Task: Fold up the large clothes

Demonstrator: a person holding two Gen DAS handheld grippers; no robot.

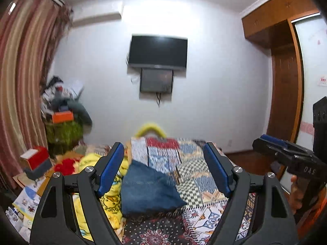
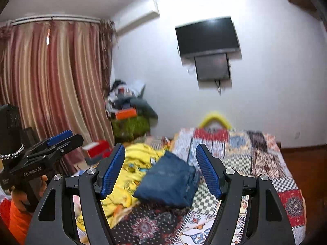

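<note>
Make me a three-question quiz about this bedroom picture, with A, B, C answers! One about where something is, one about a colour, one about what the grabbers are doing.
1. Where does the folded jeans bundle lie?
A. on the patchwork bedspread
B. on the floor
C. on the television

2. What colour is the blanket beside the jeans?
A. green
B. yellow
C. purple

3. How are the left gripper and right gripper?
A. both pinching the jeans
B. one holds a hanger
C. both open and empty

Answers:
1 A, the blue bundle rests on the patterned cover.
2 B, a bright yellow cartoon-print cloth lies at its left.
3 C, the blue fingers stand apart with nothing between them, above the bed.
</note>
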